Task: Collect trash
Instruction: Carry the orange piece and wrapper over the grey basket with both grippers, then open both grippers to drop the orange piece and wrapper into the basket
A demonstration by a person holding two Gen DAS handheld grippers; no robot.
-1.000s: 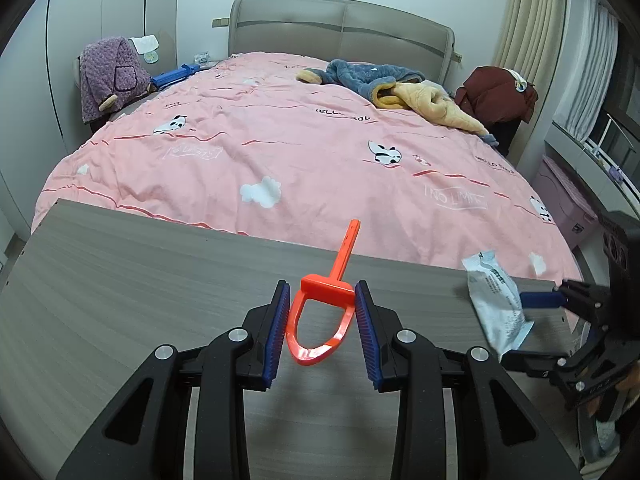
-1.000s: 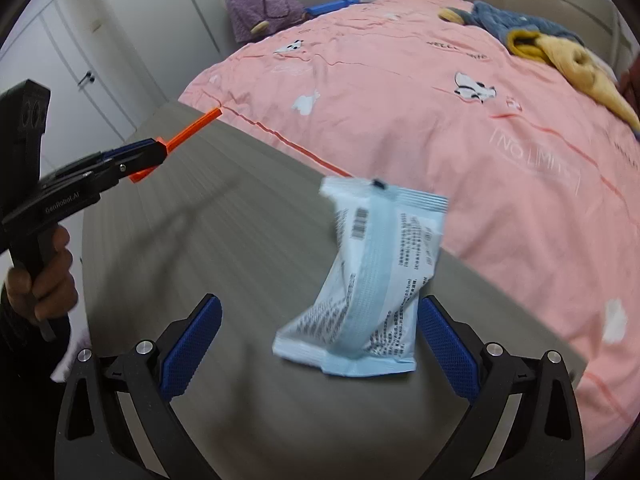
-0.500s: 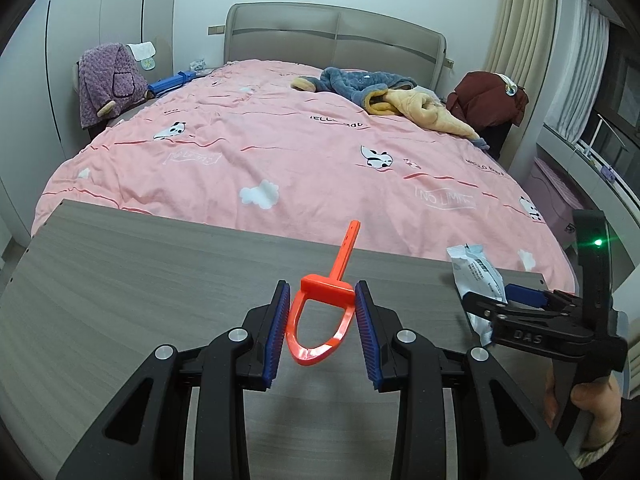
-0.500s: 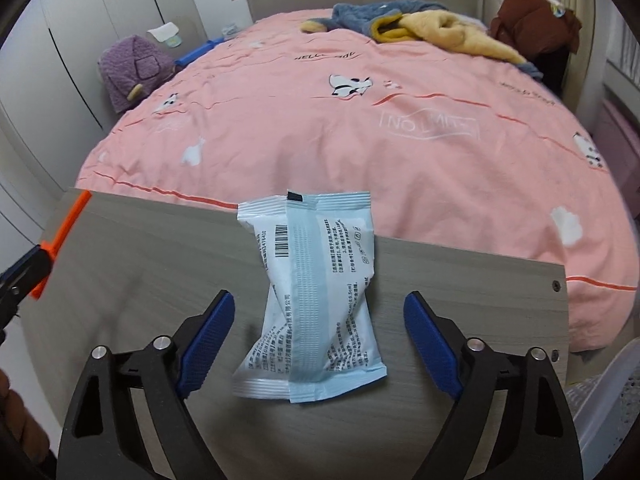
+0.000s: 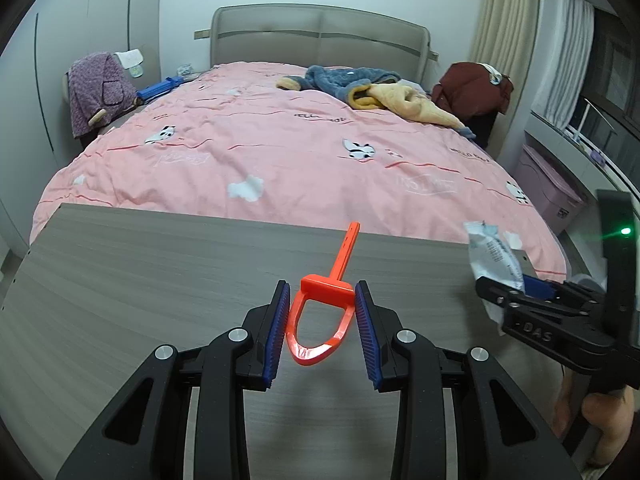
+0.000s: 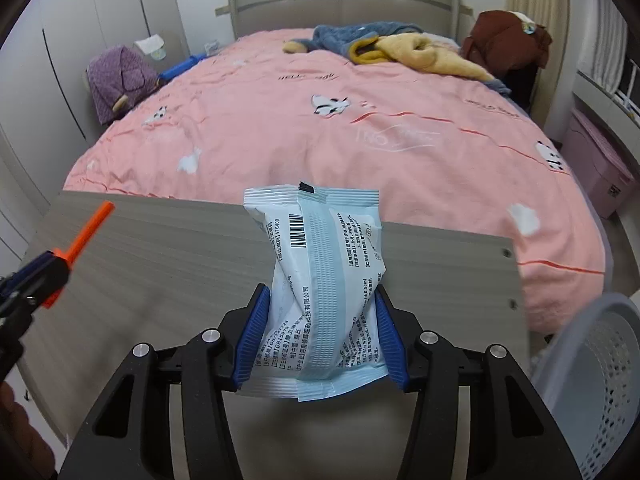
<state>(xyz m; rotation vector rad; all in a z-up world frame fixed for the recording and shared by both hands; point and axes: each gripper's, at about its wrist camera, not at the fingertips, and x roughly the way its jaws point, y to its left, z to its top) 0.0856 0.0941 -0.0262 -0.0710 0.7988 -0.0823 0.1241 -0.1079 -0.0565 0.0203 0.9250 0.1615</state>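
My left gripper (image 5: pixel 322 300) is shut on an orange plastic tool (image 5: pixel 326 312) with a loop end and a long stem, held over the grey wooden table (image 5: pixel 160 264). My right gripper (image 6: pixel 320 308) is shut on a light blue and white wrapper packet (image 6: pixel 324 276), held upright above the table's right part (image 6: pixel 440 264). The packet (image 5: pixel 494 256) and the right gripper (image 5: pixel 532 292) also show at the right in the left wrist view. The orange tool (image 6: pixel 86 236) and the left gripper (image 6: pixel 32 280) show at the left of the right wrist view.
A grey perforated basket (image 6: pixel 592 384) stands low at the right, beside the table's right edge. A bed with a pink quilt (image 5: pixel 300 152) lies right behind the table, with clothes at its head. A pink storage box (image 6: pixel 600 168) stands at the far right.
My right gripper has shut on the packet, which lay between open jaws before, and lifted it. The view has swung toward the bed. My left gripper still holds the orange tool.
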